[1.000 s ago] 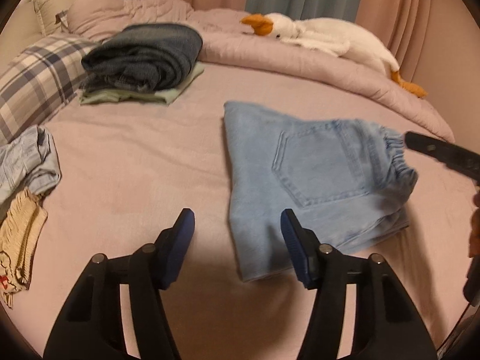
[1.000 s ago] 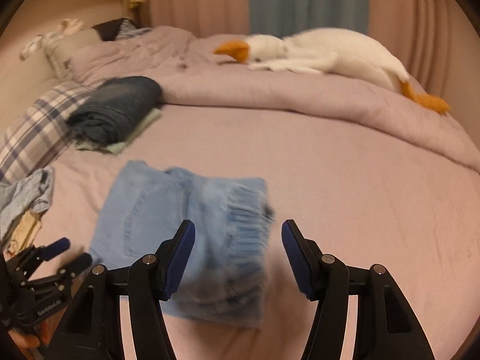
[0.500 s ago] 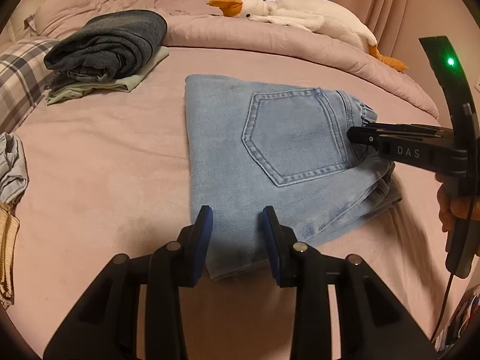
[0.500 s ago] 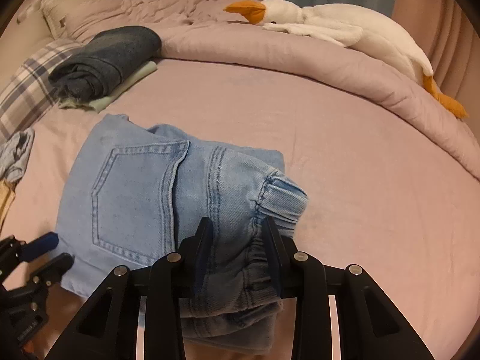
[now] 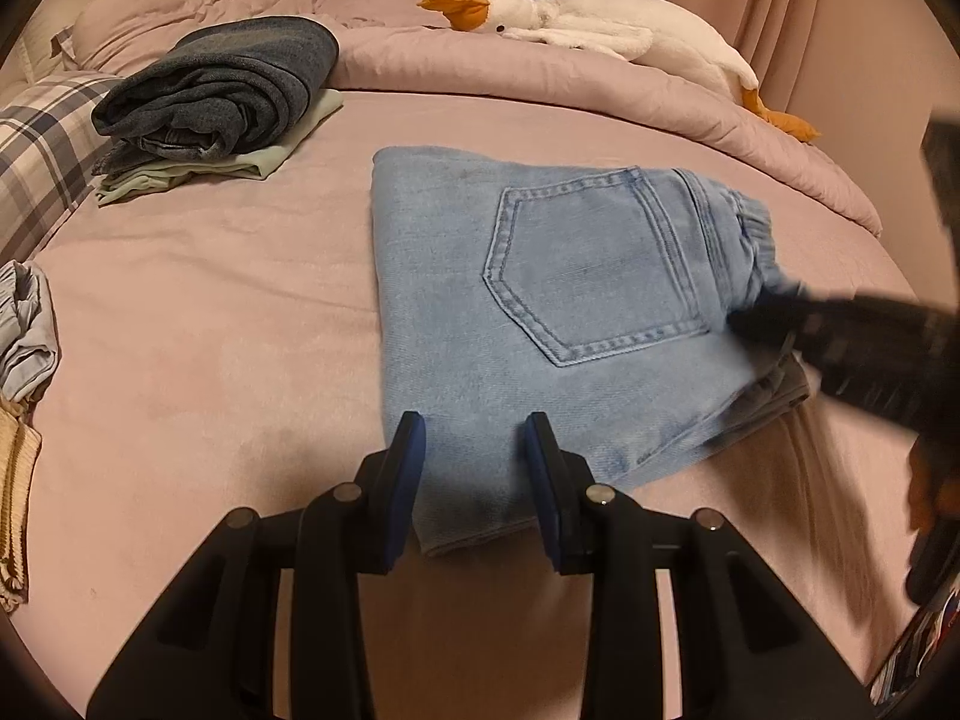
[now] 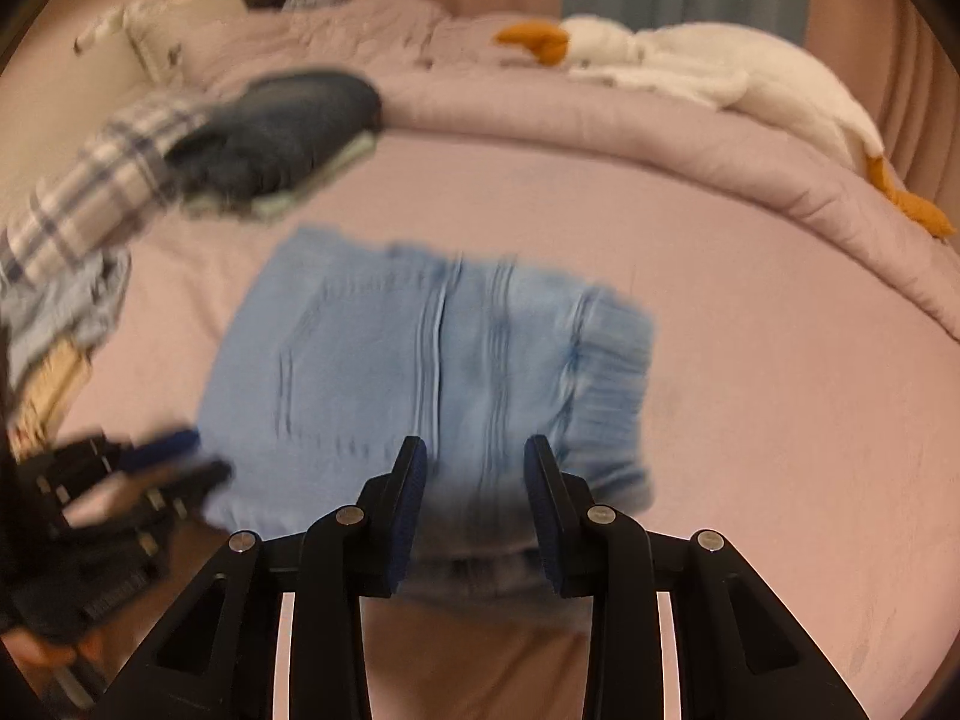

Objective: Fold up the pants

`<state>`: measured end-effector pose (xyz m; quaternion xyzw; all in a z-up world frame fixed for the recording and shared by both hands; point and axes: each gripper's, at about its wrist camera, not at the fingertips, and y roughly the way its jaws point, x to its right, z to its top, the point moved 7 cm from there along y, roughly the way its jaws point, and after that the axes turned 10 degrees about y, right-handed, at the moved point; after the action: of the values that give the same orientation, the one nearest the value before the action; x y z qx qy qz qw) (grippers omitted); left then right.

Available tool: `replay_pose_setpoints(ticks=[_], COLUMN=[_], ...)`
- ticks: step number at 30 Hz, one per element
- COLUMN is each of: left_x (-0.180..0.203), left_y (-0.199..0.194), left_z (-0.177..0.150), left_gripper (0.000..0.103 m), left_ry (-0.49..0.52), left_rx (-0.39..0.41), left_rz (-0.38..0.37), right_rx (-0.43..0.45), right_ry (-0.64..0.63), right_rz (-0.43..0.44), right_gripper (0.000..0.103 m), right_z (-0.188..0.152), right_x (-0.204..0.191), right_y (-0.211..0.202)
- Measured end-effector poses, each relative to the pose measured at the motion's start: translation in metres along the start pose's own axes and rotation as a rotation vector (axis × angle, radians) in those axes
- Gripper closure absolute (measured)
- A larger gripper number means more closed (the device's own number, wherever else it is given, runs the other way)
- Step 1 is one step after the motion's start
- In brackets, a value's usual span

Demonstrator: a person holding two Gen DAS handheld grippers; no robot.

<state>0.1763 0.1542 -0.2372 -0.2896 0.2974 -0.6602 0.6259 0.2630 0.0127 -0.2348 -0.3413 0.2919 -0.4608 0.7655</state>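
Light blue denim pants (image 5: 558,306) lie folded into a compact rectangle on the pink bed, back pocket up, elastic waistband at the right. My left gripper (image 5: 474,468) is over the fold's near edge with its jaws partly open and the cloth lying flat between them, not pinched. In the right wrist view the pants (image 6: 420,372) are blurred by motion. My right gripper (image 6: 474,480) hovers at their near waistband edge, jaws partly open, with nothing in them. It shows blurred at the right in the left wrist view (image 5: 780,318).
A stack of folded dark jeans on a pale green garment (image 5: 222,102) sits at the back left. A plush goose (image 5: 588,30) lies on the rolled duvet behind. A plaid pillow (image 5: 42,144) and loose clothes (image 5: 24,330) are at the left edge.
Both grippers narrowed from wide open. The right gripper had its jaws around the waistband half a second ago and has drawn back; its view is now motion-blurred. The pants stay flat.
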Motion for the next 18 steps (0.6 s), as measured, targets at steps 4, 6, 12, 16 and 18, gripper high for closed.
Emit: replay_pose_setpoints(ticks=[4, 6, 12, 16, 18], left_x=[-0.0003, -0.0003, -0.0010, -0.0018, -0.0021], left_y=[0.0009, 0.0009, 0.0017, 0.0023, 0.0024], left_z=[-0.0005, -0.0006, -0.0012, -0.0011, -0.0010], left_gripper=[0.070, 0.070, 0.068, 0.068, 0.068], left_ry=[0.006, 0.004, 0.002, 0.004, 0.003], left_rx=[0.001, 0.001, 0.000, 0.000, 0.000], left_rz=[0.005, 0.004, 0.004, 0.007, 0.007], right_rx=[0.026, 0.022, -0.004, 0.005, 0.012], right_ry=[-0.033, -0.009, -0.005, 0.010, 0.014], right_rz=[-0.030, -0.021, -0.008, 0.001, 0.012], right_gripper=[0.069, 0.069, 0.069, 0.069, 0.069], right_z=[-0.0144, -0.0140, -0.0123, -0.0149, -0.0158], right_x=[-0.0031, -0.0020, -0.0023, -0.0013, -0.0007], right_y=[0.0079, 0.0074, 0.0063, 0.0086, 0.0096])
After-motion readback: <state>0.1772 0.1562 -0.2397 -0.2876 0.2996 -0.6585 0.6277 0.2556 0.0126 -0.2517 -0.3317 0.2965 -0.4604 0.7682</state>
